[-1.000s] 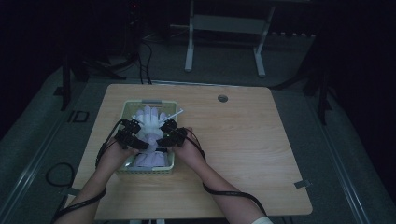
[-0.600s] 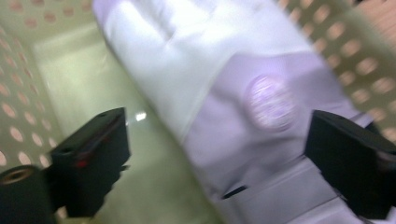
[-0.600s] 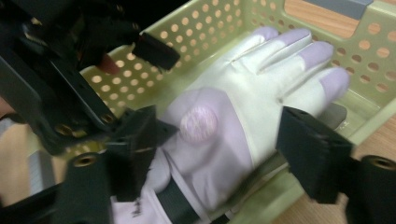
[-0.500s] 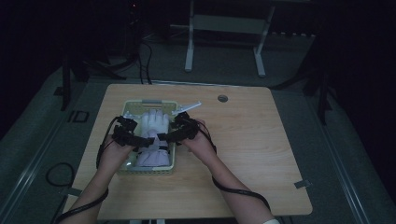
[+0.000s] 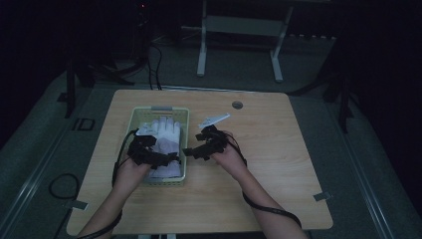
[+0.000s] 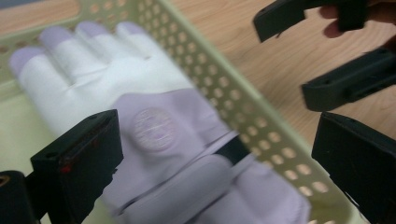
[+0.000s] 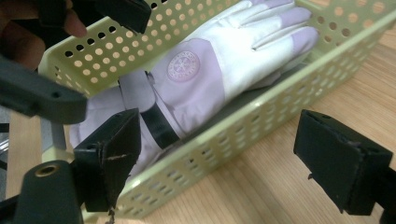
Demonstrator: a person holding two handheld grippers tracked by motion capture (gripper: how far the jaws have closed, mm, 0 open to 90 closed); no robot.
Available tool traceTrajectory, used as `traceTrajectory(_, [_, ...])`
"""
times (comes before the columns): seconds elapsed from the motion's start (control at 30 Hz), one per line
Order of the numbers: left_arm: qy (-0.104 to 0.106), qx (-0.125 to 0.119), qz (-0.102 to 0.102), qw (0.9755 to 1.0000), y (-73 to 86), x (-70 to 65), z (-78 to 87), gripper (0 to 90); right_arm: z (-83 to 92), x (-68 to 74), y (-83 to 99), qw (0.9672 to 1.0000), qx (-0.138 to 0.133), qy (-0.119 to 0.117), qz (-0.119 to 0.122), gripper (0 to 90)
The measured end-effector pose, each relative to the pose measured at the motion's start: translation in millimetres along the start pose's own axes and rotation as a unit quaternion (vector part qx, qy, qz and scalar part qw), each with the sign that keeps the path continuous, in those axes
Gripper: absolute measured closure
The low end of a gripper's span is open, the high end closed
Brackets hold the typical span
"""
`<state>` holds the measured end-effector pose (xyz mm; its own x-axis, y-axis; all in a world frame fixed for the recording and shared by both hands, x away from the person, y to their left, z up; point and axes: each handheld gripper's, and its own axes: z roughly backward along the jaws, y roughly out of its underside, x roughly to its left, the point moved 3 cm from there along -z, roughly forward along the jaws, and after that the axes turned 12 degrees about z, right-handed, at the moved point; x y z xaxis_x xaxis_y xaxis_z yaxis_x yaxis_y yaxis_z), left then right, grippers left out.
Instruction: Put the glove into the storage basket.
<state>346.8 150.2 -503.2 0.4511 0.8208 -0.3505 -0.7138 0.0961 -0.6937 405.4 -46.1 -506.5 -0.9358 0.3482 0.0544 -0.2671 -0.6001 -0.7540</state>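
Grippers: left gripper (image 5: 166,158), right gripper (image 5: 191,151) both agape (nothing clamped) | gloves (image 5: 166,137): 2 | basket (image 5: 183,130): 1

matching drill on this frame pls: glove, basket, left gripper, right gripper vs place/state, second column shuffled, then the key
Things:
1. glove
2. basket
3. left gripper
4. right gripper

Places and states:
A. pale green, perforated walls, on the left half of the table
B. open, over the bare wood just outside the basket's right wall
C. white and lilac, lying flat in the basket
D. open, over the glove's cuff end

Pairs: 1-C, 2-A, 3-D, 4-B
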Motion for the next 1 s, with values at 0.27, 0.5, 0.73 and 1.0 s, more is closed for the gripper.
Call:
traceTrajectory(0.27, [0.048, -0.005, -0.021, 0.9986, -1.2, -36.9, -5.7, 2.2, 18.7, -4.2, 17.7, 0.9999, -0.002, 0.011, 0.004, 14.4])
traceTrajectory(0.5, [0.078, -0.022, -0.041, 0.9958, -4.4, -72.2, -13.3, 2.2, 38.4, -10.2, 37.0, 0.9997, 0.000, 0.025, 0.003, 14.5])
traceTrajectory(0.73, [0.099, -0.015, -0.066, 0.9928, -4.6, -99.4, -25.2, 2.3, 57.3, -17.9, 55.4, 0.9993, -0.002, 0.036, -0.001, 14.5])
traceTrajectory(1.0, [0.123, 0.007, -0.081, 0.9890, 4.6, -122.0, -46.6, 2.3, 72.4, -20.9, 82.6, 0.9987, 0.007, 0.051, -0.006, 14.1])
